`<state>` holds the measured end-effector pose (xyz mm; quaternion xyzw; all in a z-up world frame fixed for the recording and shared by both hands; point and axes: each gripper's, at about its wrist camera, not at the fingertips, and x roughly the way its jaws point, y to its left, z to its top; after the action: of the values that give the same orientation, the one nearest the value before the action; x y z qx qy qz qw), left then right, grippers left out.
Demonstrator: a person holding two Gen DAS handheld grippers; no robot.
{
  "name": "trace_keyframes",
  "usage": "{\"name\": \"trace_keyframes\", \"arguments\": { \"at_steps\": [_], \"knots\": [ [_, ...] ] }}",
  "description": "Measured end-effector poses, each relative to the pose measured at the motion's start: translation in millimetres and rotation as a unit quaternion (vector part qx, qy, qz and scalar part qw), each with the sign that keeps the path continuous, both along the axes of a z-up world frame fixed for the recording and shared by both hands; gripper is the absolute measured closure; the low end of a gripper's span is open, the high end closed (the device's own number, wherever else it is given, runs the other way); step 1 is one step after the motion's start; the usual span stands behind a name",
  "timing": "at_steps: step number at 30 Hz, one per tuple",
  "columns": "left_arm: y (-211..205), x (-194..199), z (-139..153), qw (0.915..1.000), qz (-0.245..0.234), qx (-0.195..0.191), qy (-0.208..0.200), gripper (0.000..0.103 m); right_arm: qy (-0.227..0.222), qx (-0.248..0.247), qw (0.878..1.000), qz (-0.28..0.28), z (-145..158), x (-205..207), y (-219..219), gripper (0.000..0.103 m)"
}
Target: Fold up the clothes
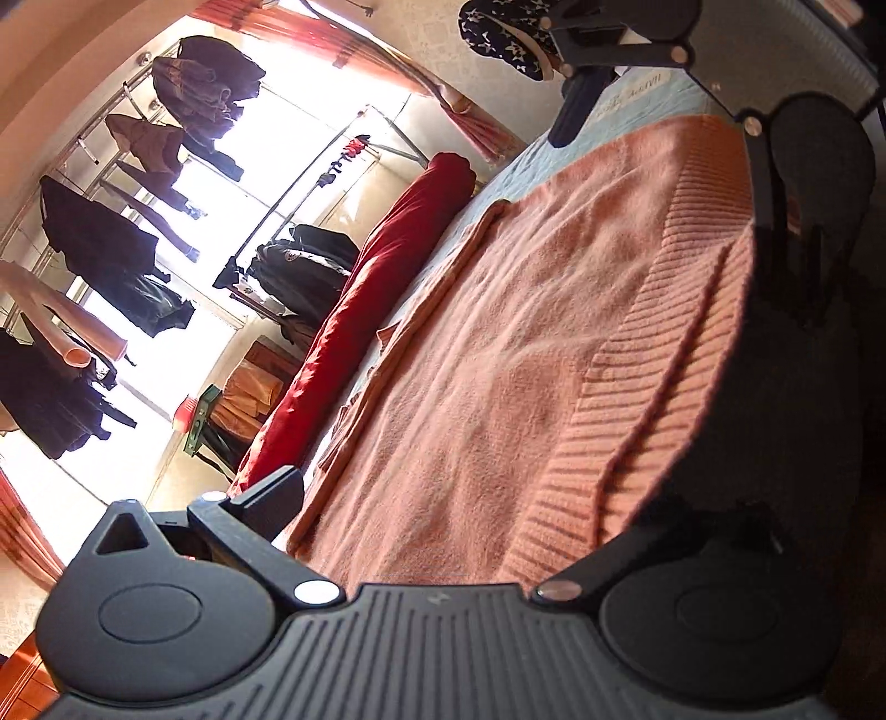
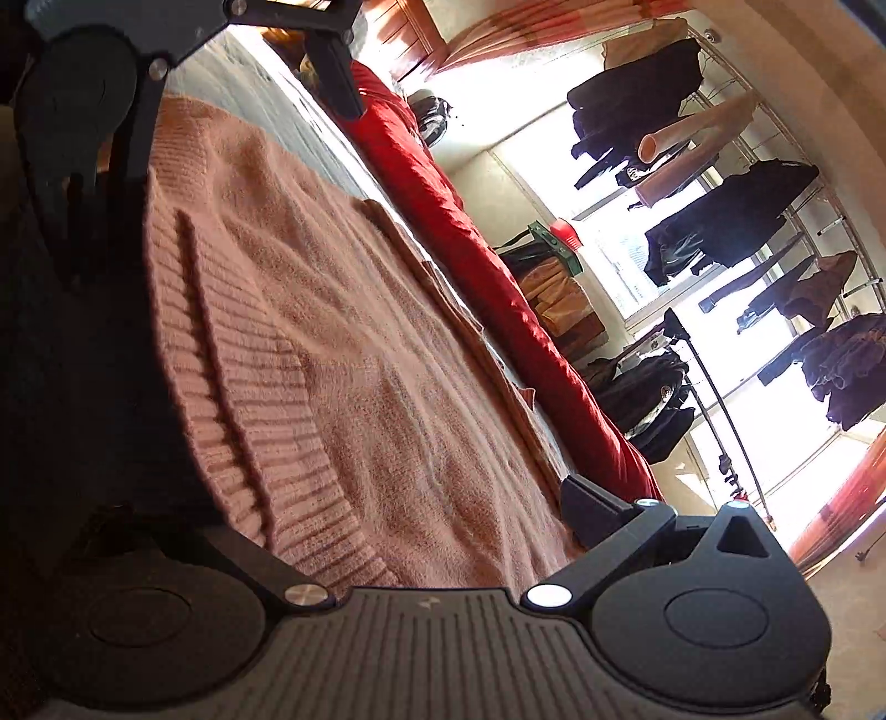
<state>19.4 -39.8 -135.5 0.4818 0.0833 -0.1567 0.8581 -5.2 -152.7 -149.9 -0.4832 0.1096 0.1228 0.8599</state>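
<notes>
Ribbed black housing fills the bottom of each wrist view, and beyond it the fingers of each gripper spread wide apart over a pink knitted sweater [image 1: 526,343] lying flat on a bed [image 1: 637,105]. In the left wrist view, the left gripper [image 1: 487,531] has one finger [image 1: 266,498] visible at the lower left, resting near the sweater's far edge, while the other side sits in shadow past the ribbed hem [image 1: 653,399]; the sweater's hem end lies between the two, but whether either finger touches the fabric cannot be told. The right gripper [image 1: 653,72] appears at the top of that same view, its jaws also apart, one dark finger [image 1: 576,111] pointing down onto the pale blue bed cover beyond the sweater's edge.

In the right wrist view, the right gripper [image 2: 387,531] straddles the ribbed hem [image 2: 243,399] of the same sweater [image 2: 387,343], one finger [image 2: 598,509] visible at the lower right on the knit. The left gripper [image 2: 232,72] shows at the top, open.

A rolled red quilt [image 1: 387,310] runs along the far side of the bed, just beside the sweater. Beyond it, dark clothes [image 1: 105,243] hang on metal racks [image 1: 310,183] before a bright window with orange-red curtains [image 1: 376,44].
</notes>
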Motion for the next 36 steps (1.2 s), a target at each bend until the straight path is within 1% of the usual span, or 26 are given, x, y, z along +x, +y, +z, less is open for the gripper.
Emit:
{"name": "trace_keyframes", "arguments": {
  "at_steps": [2,5,8,10,13,14,17,19,21,24,28,32,36],
  "knots": [
    [3.0,-2.5,-2.7,1.0,0.006,0.007,0.001,0.0,-0.006,-0.002,1.0,-0.009,-6.8,0.7,-6.1,0.0],
    [10.1,-3.7,-5.8,0.9998,0.016,0.01,0.002,0.0,-0.022,0.001,0.999,-0.03,-5.4,0.0,-15.9,0.0],
    [17.4,-3.5,-7.5,0.9996,0.025,0.014,0.003,0.0,-0.048,-0.015,0.997,-0.055,-4.5,-0.4,-24.1,0.0],
    [21.5,-3.3,-8.3,0.9994,0.029,0.018,0.007,0.0,-0.047,-0.027,0.996,-0.065,-7.0,3.7,-30.7,0.0],
    [27.1,-3.9,-7.2,0.9992,0.034,0.021,0.006,0.0,-0.035,-0.015,0.996,-0.076,-7.9,8.2,-38.5,0.0],
    [26.7,-4.0,-6.7,0.999,0.036,0.025,0.005,0.0,-0.032,-0.012,0.997,-0.076,-7.4,8.7,-38.8,0.0],
    [18.5,-4.5,-7.6,0.9981,0.03,0.049,-0.023,0.0,-0.043,-0.016,0.996,-0.072,-4.5,7.2,-32.9,0.0],
    [9.6,-3.3,-6.2,0.9977,0.023,0.053,-0.037,0.0,-0.051,-0.005,0.996,-0.068,1.7,5.5,-28.9,0.0],
    [3.6,1.6,-6.7,0.9976,0.023,0.06,-0.027,0.0,-0.056,-0.005,0.996,-0.07,6.3,6.1,-27.8,0.0],
    [4.7,3.6,-9.5,0.9961,0.03,0.075,-0.035,0.0,-0.057,-0.003,0.996,-0.073,10.7,6.1,-33.6,0.0],
    [13.7,-0.9,-5.1,0.995,0.042,0.079,-0.045,0.0,-0.05,-0.002,0.996,-0.079,10.2,3.9,-44.0,0.0],
    [17.8,1.9,4.2,0.9943,0.045,0.082,-0.052,0.0,-0.066,-0.015,0.995,-0.076,9.4,1.9,-42.0,0.0],
    [19.0,7.8,16.5,0.9942,0.045,0.073,-0.065,0.0,-0.086,-0.028,0.993,-0.075,16.1,5.2,-39.3,0.0]
  ]
}}
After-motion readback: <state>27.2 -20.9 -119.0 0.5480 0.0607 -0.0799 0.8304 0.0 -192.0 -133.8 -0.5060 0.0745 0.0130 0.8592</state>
